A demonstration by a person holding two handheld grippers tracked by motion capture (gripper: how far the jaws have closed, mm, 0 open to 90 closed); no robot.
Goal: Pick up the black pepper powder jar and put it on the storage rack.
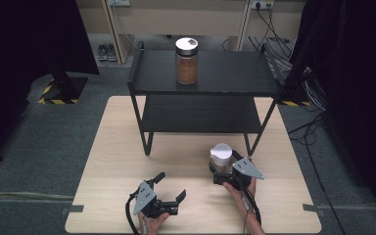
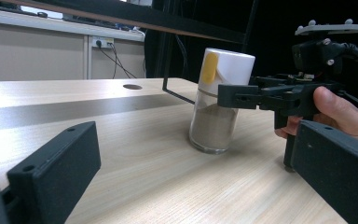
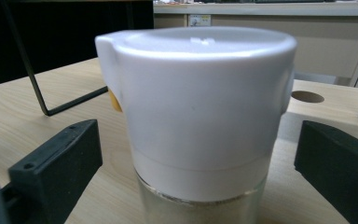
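both jaws of the right tool (image 1: 221, 169) are set wide around the white-capped jar (image 1: 221, 157), not yet pressed on it — the grasp is judged unfinished, lifting left. the jar stands on the bench (image 1: 112, 161), long axis upright, cap upward. the left tool (image 1: 170, 188) gapes empty.

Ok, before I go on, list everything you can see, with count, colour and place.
white-lidded jar: 1, clear glass, pale powder, on the table, between the right gripper's jaws
brown jar: 1, silver lid, on the shelf's top tier
shelf: 1, black, two tiers, far half of the table
table: 1, light wood
shoes: 1 pair, on the floor behind
left gripper: 1, black, jaws open
right gripper: 1, black, jaws open around the white-lidded jar
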